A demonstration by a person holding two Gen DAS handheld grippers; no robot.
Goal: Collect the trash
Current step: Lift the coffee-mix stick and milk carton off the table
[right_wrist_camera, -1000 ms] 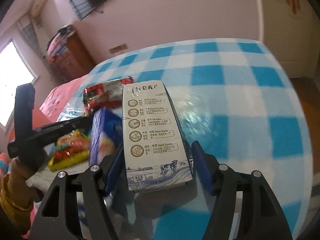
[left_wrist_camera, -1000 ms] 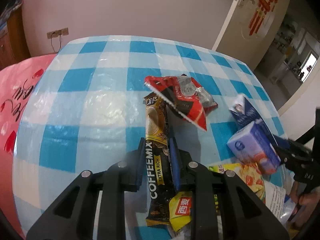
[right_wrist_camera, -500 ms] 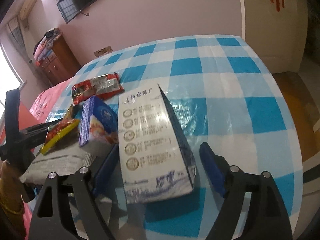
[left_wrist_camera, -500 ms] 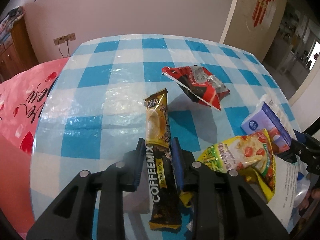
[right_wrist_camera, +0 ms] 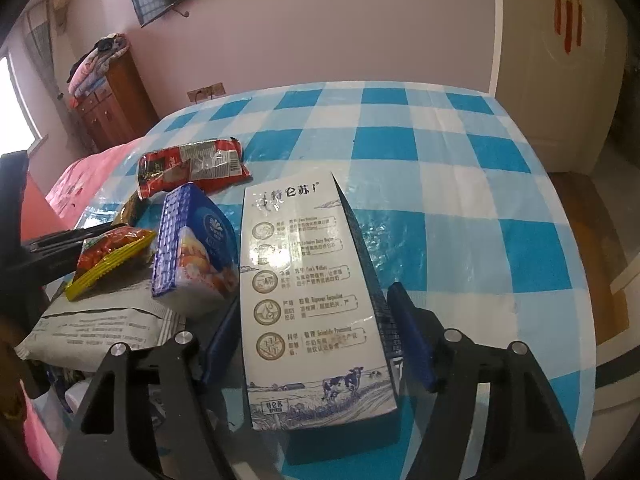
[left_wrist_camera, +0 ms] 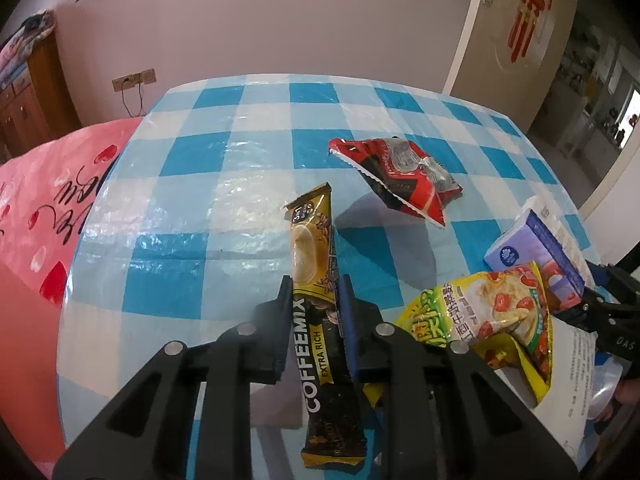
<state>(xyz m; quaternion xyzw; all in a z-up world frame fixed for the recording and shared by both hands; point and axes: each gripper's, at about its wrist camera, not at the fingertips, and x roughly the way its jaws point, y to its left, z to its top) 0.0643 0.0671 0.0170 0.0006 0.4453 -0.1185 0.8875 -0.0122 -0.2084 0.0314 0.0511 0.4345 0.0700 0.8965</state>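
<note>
My left gripper (left_wrist_camera: 314, 292) is shut on a black and gold Coffeemix sachet (left_wrist_camera: 318, 316) and holds it above the checked table (left_wrist_camera: 192, 208). A red snack wrapper (left_wrist_camera: 400, 174) lies farther out. A yellow snack bag (left_wrist_camera: 496, 320) and a purple tissue pack (left_wrist_camera: 536, 256) lie at the right on a white bag (left_wrist_camera: 568, 396). My right gripper (right_wrist_camera: 316, 316) is shut on a white milk carton (right_wrist_camera: 308, 292), with the tissue pack (right_wrist_camera: 192, 252), the yellow bag (right_wrist_camera: 112, 252) and the red wrapper (right_wrist_camera: 188, 164) to its left.
A pink cloth (left_wrist_camera: 36, 200) lies left of the table. A wooden cabinet (right_wrist_camera: 112, 100) stands by the back wall. A door (left_wrist_camera: 516, 28) is at the back right. The table edge (right_wrist_camera: 560, 216) drops off to the right.
My left gripper has lifted the Coffeemix sachet and drawn back from the red wrapper. My right gripper has drawn the milk carton back toward the near table edge.
</note>
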